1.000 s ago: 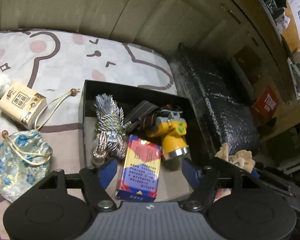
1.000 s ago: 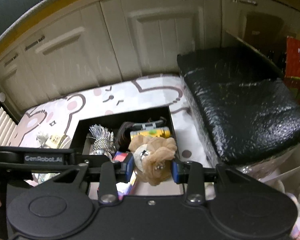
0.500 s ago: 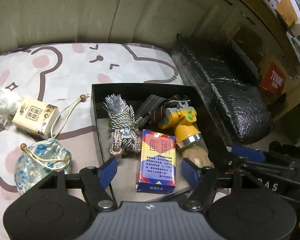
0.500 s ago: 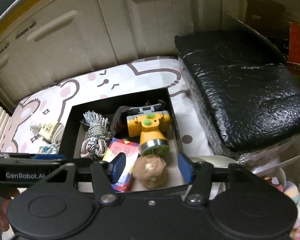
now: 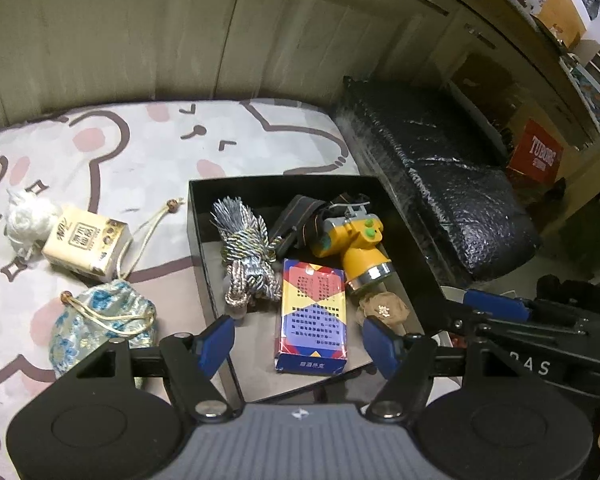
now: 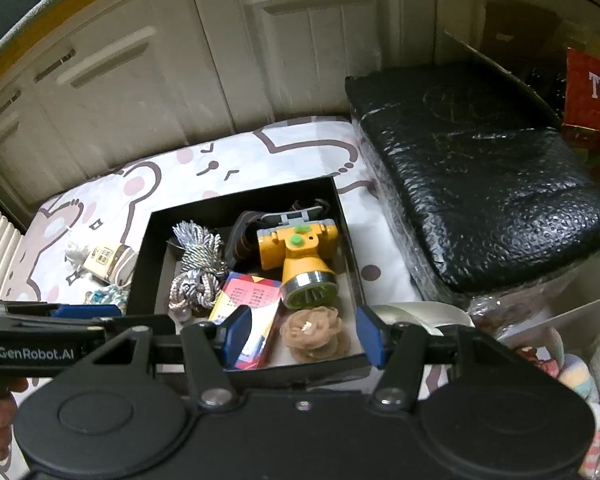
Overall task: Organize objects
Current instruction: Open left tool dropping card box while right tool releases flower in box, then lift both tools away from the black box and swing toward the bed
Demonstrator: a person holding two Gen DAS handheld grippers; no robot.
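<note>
A black box (image 5: 196, 220) (image 6: 146, 252) on the bear-print cloth holds a silver tassel cord (image 5: 246, 256) (image 6: 196, 268), a yellow headlamp (image 5: 354, 246) (image 6: 300, 252), a card pack (image 5: 314, 314) (image 6: 248, 304) and a tan fabric flower (image 5: 384, 310) (image 6: 314, 334). My left gripper (image 5: 298, 338) is open and empty above the box's near edge. My right gripper (image 6: 302, 336) is open and empty just above the flower. It also shows in the left wrist view (image 5: 496, 310). A blue floral pouch (image 5: 100, 320), a small beige box (image 5: 86, 244) and a white tuft (image 5: 28, 216) lie left of the box.
A black wrapped block (image 5: 440, 196) (image 6: 484, 184) stands right of the box. A red carton (image 5: 534, 158) (image 6: 592, 92) sits behind it. Cabinet doors (image 6: 300, 48) form the back. A white bin with soft toys (image 6: 572, 364) is at the right.
My right gripper opened and let go of the tan flower into the box, then drew back. My left gripper pulled back and up, so more of the cloth shows.
</note>
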